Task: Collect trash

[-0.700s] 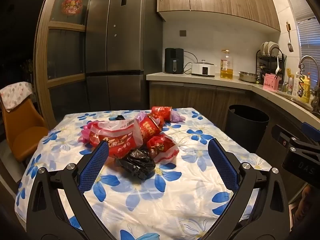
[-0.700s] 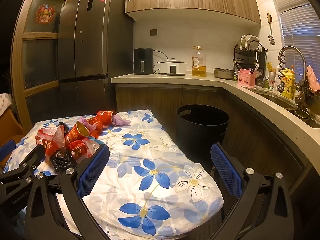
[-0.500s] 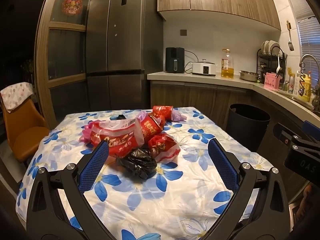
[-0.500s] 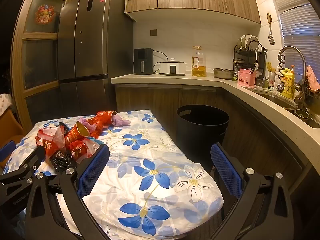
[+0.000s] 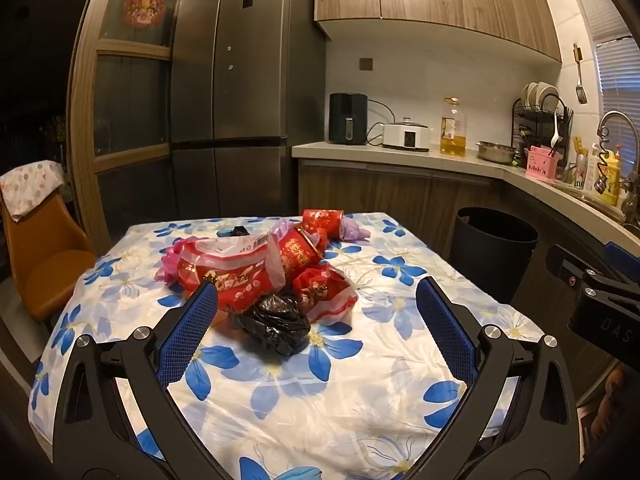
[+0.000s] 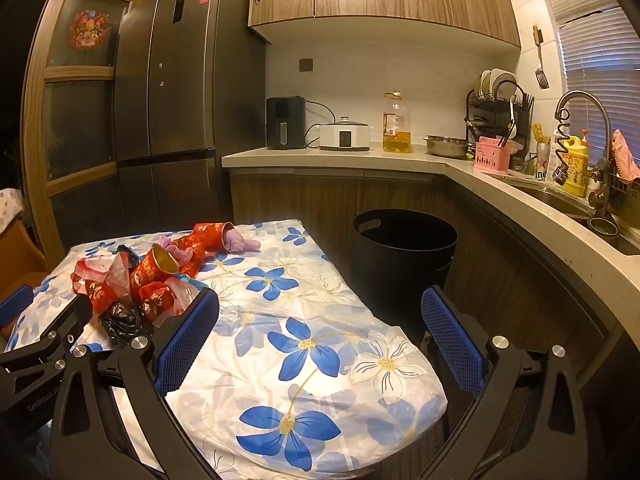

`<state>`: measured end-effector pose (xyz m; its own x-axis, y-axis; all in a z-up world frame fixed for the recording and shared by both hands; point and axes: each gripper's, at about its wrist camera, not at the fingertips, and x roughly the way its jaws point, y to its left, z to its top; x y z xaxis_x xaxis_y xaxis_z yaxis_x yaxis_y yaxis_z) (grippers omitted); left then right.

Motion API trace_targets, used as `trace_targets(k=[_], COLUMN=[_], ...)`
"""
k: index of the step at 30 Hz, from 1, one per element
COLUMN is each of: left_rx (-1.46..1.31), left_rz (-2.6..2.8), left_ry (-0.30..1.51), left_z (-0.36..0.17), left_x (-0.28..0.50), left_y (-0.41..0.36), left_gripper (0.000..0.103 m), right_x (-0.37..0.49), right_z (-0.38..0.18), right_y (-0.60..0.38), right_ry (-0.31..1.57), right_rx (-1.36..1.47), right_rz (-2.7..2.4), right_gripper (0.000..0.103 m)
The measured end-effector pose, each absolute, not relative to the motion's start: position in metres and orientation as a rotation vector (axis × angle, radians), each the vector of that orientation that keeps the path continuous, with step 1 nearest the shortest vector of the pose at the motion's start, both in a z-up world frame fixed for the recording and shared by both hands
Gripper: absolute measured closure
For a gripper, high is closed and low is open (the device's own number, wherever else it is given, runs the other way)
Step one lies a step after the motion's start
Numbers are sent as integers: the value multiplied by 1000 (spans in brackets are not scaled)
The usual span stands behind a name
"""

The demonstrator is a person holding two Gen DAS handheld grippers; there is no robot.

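Covering the table (image 5: 360, 408) is a floral cloth, on which a trash pile is heaped: crinkly red wrappers (image 5: 224, 272), then a limp black bag (image 5: 276, 322), best pinched at its bunched folds. Both hand-held grippers (image 5: 316, 320) (image 6: 320, 328) are held wide, empty.

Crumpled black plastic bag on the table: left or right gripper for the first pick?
Left. The crumpled black plastic bag lies between the open left gripper fingers; the right gripper faces bare floral tablecloth.

We read "DAS" on the right tongs' (image 5: 604, 320) body and "40" on the red bag's (image 5: 224, 268) label.
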<state>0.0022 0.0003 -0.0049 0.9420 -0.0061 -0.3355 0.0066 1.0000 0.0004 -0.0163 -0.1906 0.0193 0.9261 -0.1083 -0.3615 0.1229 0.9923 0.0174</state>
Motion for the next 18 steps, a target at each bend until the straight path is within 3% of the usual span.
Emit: trace_targets(k=[18], left_rx=[-8], left_rz=[-13], left_ry=[343], left_z=[-7], left_x=[3], left_y=[2], left_gripper=[5], right_x=[-16], right_z=[19], right_y=[-190], right_ry=[369], right_rx=[41], right_rz=[-119], right_gripper=[5])
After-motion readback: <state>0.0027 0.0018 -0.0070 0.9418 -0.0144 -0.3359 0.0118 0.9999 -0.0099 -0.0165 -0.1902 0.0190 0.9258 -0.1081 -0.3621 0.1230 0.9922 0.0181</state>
